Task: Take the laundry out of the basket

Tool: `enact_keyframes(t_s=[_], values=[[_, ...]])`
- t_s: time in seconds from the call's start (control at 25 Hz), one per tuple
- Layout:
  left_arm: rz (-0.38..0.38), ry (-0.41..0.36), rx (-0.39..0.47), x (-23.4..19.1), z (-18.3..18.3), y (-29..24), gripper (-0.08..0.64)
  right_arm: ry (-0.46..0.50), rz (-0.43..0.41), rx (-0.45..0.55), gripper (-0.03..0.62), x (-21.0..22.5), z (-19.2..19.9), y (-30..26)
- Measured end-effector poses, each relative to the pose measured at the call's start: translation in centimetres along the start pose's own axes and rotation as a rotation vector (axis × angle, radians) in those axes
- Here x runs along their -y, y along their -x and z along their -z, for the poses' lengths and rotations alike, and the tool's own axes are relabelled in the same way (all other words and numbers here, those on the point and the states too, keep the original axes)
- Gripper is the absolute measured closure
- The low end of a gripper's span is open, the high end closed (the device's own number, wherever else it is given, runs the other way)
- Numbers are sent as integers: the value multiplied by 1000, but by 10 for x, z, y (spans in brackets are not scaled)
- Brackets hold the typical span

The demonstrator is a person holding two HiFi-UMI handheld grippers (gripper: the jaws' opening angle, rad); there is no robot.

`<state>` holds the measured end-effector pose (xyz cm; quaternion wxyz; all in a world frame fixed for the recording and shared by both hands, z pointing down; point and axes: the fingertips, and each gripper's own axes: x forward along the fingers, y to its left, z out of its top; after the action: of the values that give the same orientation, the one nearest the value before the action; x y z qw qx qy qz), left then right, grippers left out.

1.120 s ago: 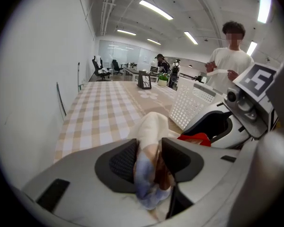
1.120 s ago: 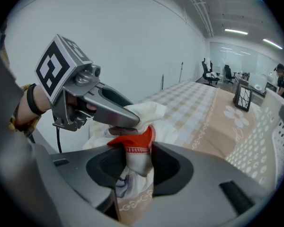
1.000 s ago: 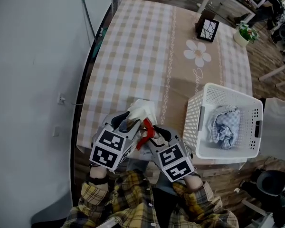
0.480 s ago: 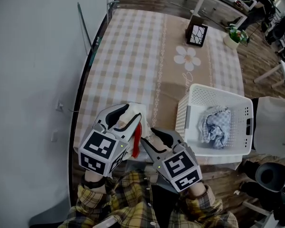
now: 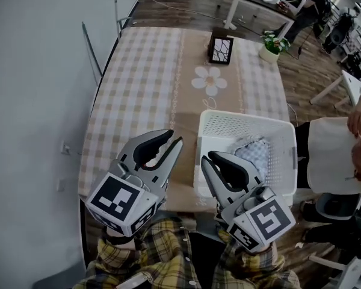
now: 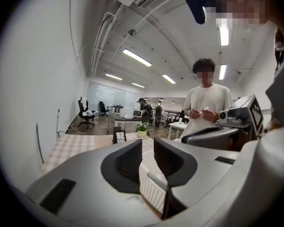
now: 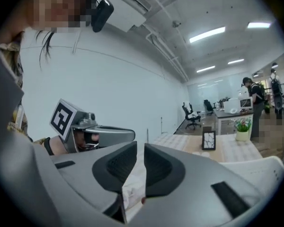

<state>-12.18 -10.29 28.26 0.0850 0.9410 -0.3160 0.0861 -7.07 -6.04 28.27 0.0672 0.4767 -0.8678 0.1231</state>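
Head view: a white basket (image 5: 246, 118) stands on the checked table (image 5: 144, 71), at the near edge on the right side. A checked cloth (image 5: 253, 152) lies bunched inside the basket. The left gripper (image 5: 176, 136) hovers over the near part of the table, to the left of the basket. The right gripper (image 5: 206, 157) hovers at the near left corner of the basket. Neither gripper touches the cloth. A picture frame (image 5: 221, 48) and a potted plant (image 5: 271, 44) stand at the far end of the table. A person in a white shirt (image 5: 331, 155) stands just beyond the basket on the right

Left gripper view: the jaws of the left gripper (image 6: 147, 141) are closing and stand a narrow gap apart, with nothing between them. The meshed basket wall (image 6: 150, 189) shows beyond the gap

Right gripper view: the jaws of the right gripper (image 7: 140, 144) are closing, a thin slit remains, and nothing is pinched. A pale cloth (image 7: 132, 193) lies on the table below the slit
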Motion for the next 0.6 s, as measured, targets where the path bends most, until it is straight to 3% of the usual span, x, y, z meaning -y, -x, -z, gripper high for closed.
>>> enact_keyframes(t_s=[0.16, 0.4, 0.6], values=[[32, -22, 77, 47, -29, -30, 521, 19, 57, 77, 589, 45, -22, 43], [84, -14, 111, 127, -51, -82, 541, 43, 82, 137, 591, 109, -37, 102], [78, -10, 129, 177, -54, -108, 541, 75, 79, 142, 591, 143, -39, 143]])
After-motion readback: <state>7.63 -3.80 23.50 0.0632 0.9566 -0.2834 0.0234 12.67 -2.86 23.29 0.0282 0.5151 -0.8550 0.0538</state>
